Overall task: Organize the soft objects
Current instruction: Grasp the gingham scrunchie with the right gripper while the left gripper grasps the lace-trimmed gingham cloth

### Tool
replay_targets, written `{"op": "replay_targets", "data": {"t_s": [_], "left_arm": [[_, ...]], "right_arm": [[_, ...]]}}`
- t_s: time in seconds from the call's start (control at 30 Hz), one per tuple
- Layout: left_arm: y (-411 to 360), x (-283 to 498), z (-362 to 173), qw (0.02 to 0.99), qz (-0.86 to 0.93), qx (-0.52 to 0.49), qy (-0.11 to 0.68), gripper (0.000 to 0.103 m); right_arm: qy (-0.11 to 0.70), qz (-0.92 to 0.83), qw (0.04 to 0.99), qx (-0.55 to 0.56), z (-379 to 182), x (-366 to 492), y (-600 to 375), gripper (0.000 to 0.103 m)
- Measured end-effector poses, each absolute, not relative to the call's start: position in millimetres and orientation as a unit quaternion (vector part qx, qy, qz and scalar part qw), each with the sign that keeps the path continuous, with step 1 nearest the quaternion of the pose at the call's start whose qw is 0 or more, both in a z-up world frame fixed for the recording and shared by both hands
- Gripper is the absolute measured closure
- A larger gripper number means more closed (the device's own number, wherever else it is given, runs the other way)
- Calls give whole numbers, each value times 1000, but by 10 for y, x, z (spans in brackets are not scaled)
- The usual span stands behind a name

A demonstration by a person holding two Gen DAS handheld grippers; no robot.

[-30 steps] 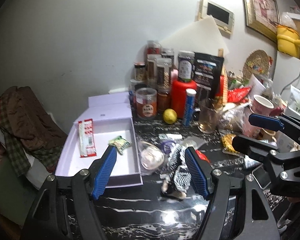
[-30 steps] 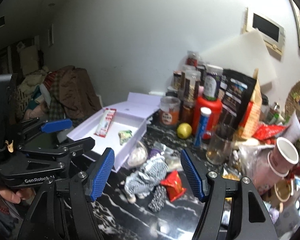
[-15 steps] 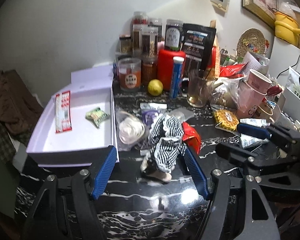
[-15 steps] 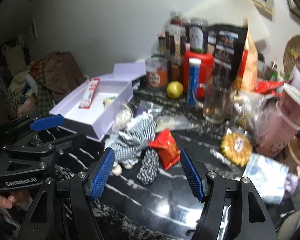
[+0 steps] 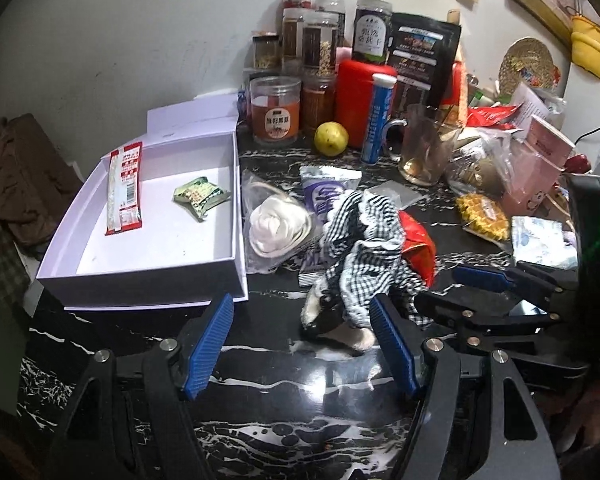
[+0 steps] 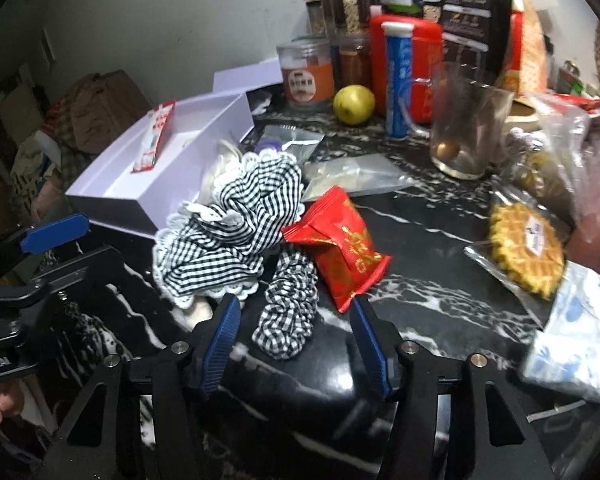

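2 gingham pieces lie on the black marble table (image 6: 440, 280) just beside the white box (image 5: 148, 280): you aim your right gripper (image 6: 296, 338) at the small checked scrunchie (image 6: 290, 312), jaws closing but not yet touching it, while your left gripper (image 5: 302, 346) hangs spread before the frilled gingham cloth (image 5: 364, 248). Compared with 1 second ago, both grippers sit lower and nearer the pile, ready to lift it toward that box.

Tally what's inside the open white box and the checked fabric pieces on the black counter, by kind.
Red-and-white long snack packet in the white box: 1
Green crumpled small packet in the box: 1
Black-and-white gingham lace-trimmed cloth: 1
Black-and-white gingham scrunchie: 1
Total: 4
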State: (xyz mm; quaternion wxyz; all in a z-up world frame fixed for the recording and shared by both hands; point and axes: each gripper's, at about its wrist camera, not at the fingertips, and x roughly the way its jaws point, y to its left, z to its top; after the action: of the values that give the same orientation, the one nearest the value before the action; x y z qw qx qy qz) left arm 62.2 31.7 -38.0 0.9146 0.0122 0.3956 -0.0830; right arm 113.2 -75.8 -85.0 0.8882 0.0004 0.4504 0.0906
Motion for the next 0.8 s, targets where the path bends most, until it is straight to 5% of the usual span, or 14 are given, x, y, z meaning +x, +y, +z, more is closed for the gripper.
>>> {"op": "replay_targets", "data": {"t_s": [0.13, 0.3, 0.8], "left_arm": [[329, 687, -427, 910, -90, 9, 405, 33], [262, 754, -418, 910, -112, 14, 400, 33], [16, 1149, -758, 883, -168, -14, 438, 33]], "right_arm": [[465, 98, 880, -6, -969, 1233, -707, 55], [468, 106, 877, -11, -1038, 1266, -704, 78], [488, 80, 869, 22, -919, 874, -987, 81]]}}
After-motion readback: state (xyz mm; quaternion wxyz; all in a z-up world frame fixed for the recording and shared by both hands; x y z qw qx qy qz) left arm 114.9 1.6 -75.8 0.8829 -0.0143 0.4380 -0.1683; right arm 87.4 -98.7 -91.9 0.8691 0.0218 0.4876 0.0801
